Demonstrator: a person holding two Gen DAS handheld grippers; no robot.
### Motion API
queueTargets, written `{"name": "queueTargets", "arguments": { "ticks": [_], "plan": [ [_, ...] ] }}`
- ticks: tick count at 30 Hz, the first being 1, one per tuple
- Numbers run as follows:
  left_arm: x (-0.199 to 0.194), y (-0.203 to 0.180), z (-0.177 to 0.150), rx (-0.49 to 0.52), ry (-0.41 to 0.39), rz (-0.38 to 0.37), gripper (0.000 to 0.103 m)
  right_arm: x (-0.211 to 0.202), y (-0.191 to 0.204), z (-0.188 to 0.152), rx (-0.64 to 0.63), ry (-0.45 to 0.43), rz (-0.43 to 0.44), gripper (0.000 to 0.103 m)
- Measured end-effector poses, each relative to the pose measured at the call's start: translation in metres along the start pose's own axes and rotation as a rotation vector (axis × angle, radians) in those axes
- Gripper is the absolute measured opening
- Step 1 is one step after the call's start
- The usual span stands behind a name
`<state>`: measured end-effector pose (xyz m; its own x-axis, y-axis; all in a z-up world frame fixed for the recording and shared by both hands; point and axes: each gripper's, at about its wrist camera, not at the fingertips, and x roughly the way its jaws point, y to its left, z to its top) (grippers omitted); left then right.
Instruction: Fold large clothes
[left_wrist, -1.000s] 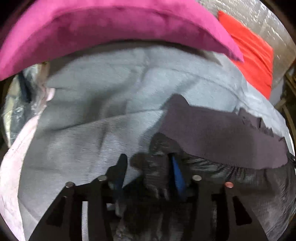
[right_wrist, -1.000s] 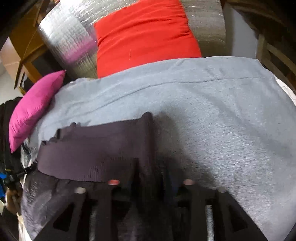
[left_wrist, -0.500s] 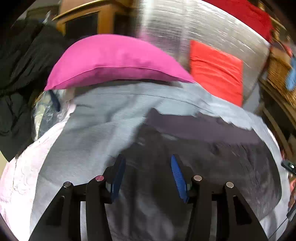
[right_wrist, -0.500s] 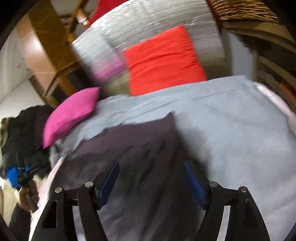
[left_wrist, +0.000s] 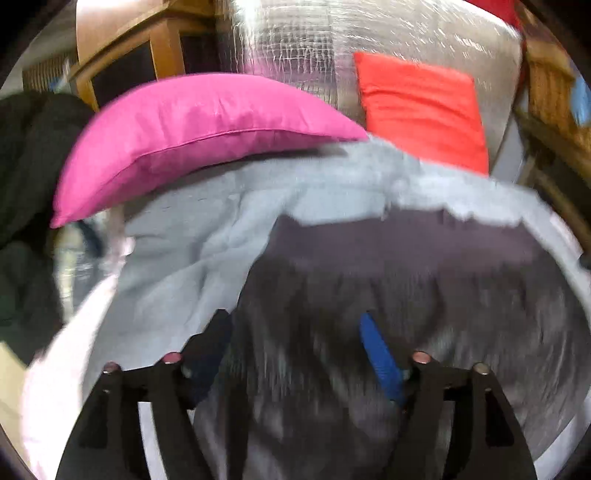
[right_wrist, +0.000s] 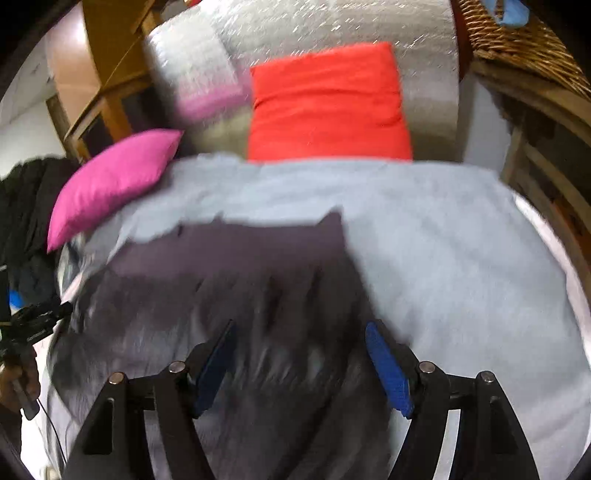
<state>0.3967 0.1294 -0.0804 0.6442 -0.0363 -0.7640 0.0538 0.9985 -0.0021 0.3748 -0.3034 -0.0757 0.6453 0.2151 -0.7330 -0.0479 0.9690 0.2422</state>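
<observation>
Plainly soft and limp, the dark jacket (right_wrist: 221, 302) with its ribbed hem would drape and slide, so its hem corners look best to pinch. It lies on the grey-covered bed (right_wrist: 461, 258), below the left gripper (left_wrist: 295, 332), whose jaws are opening with nothing between them, and the right gripper (right_wrist: 299, 339), jaws spread and empty.

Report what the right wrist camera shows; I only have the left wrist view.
Observer: The right gripper is open, its pads clear of the dark garment below.
Operator: Check the sheet right of it.
Observer: The grey sheet lies bare there, up to its edge.
Operator: Look left.
Observer: A hand shows at the left edge, beside the garment.
</observation>
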Motion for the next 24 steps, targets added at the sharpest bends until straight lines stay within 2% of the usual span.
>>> {"name": "queueTargets", "arguments": {
  "ticks": [1,3,6,8,12,13,14,15,16,17,19,21,22,23,24],
  "plan": [
    [0.016,0.011,0.012,-0.043,0.035,-0.039,0.075,0.008,-0.009,0.009,0.029,0.01,-0.003,0.076],
    [0.051,0.028,0.029,-0.096,0.109,-0.077,0.075,0.032,-0.024,0.022,0.092,0.052,0.047,0.076],
    [0.087,0.033,0.044,-0.057,0.168,-0.014,0.074,0.064,-0.034,0.032,0.096,0.122,0.103,0.075],
    [0.107,0.031,0.048,-0.031,0.218,-0.032,0.074,0.082,-0.024,0.034,0.049,0.156,0.078,0.074],
    [0.123,0.024,0.053,0.0,0.23,-0.04,0.074,0.102,-0.028,0.032,0.06,0.186,0.081,0.069],
    [0.124,0.026,0.056,-0.014,0.221,-0.043,0.074,0.107,-0.029,0.033,0.066,0.197,0.087,0.062],
    [0.124,0.026,0.058,-0.026,0.21,-0.044,0.06,0.112,-0.03,0.035,0.066,0.204,0.091,0.046],
    [0.125,0.026,0.058,-0.022,0.21,-0.037,0.017,0.117,-0.029,0.036,0.063,0.211,0.095,0.033],
    [0.128,0.027,0.059,-0.017,0.22,-0.025,0.014,0.119,-0.026,0.037,0.057,0.213,0.086,0.024],
    [0.125,0.027,0.058,-0.013,0.194,-0.009,0.012,0.117,-0.02,0.038,0.021,0.206,0.072,0.018],
    [0.123,0.027,0.056,-0.008,0.161,0.033,0.011,0.1,-0.009,0.043,-0.025,0.145,0.03,0.017],
    [0.137,0.042,0.047,-0.071,0.199,0.088,0.011,0.09,-0.015,0.048,-0.012,0.086,-0.023,0.016],
    [0.145,0.052,0.042,-0.122,0.224,0.08,0.011,0.1,-0.028,0.046,0.041,0.117,-0.045,0.016],
    [0.148,0.058,0.039,-0.159,0.232,0.06,0.011,0.111,-0.038,0.041,0.073,0.151,-0.083,0.007],
    [0.147,0.058,0.039,-0.162,0.227,0.057,0.011,0.121,-0.046,0.032,0.091,0.17,-0.114,0.007]
  ]
}}
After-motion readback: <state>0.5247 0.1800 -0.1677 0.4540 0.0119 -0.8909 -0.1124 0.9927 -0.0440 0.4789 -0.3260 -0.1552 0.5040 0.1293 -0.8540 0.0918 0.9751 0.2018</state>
